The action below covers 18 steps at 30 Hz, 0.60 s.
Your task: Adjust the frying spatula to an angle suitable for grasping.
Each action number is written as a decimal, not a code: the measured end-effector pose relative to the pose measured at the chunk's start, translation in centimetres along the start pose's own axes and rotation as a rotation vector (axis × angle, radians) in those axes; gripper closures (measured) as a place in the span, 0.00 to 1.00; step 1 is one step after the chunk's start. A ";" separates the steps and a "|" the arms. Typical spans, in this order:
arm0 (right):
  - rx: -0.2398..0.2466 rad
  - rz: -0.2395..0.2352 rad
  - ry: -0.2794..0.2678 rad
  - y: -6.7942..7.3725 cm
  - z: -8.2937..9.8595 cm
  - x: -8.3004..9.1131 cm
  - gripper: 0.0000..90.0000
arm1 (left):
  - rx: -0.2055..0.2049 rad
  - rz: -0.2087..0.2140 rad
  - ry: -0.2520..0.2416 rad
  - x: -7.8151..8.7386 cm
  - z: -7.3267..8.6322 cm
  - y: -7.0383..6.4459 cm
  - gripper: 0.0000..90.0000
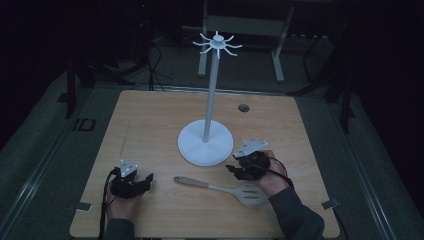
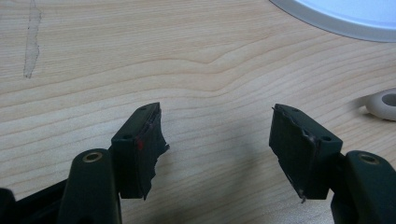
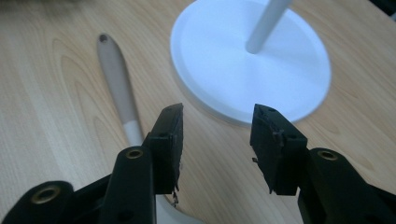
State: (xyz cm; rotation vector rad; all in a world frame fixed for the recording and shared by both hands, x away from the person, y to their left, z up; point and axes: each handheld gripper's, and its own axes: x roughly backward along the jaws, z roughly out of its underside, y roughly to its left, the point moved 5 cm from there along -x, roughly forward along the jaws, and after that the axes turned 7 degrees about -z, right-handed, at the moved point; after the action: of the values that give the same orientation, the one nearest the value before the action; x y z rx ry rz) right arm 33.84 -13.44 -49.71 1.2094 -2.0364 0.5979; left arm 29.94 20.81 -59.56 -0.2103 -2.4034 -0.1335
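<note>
A white hook stand [image 1: 210, 95] rises from a round base [image 1: 205, 142] at the table's middle, with curved hooks at its top [image 1: 217, 43]. A spatula [image 1: 220, 188] with a wooden handle and pale slotted head lies in front of the base. My right gripper [image 1: 231, 169] hovers open just right of the spatula, by the base's front right edge; the right gripper view shows the handle [image 3: 117, 84] left of the jaws and the base [image 3: 215, 51] ahead. My left gripper [image 1: 148, 178] rests open at the front left, with bare wood between its jaws [image 2: 217, 140].
The wooden table [image 1: 150, 120] has a small round grommet hole [image 1: 243, 107] at the back right. The handle's tip [image 2: 384, 103] and the base's rim [image 2: 336, 21] appear at the right edge of the left gripper view. Dark floor, cables and a desk frame lie beyond.
</note>
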 end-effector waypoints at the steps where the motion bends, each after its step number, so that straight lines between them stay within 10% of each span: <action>1: 0.001 -0.010 0.007 0.1 -0.1 -0.3 0.60 | 0.000 0.000 0.000 0.0 0.0 0.0 0.39; 18: 0.094 -0.152 0.225 3.2 -0.4 -5.9 0.70 | 0.007 0.002 -0.004 -0.1 0.0 0.0 0.37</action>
State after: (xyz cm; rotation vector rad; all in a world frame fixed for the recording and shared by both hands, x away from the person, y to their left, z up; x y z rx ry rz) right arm 33.10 -8.37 -54.02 1.2770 -1.7296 0.7274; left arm 30.04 20.75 -59.61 -0.2095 -2.4069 -0.1240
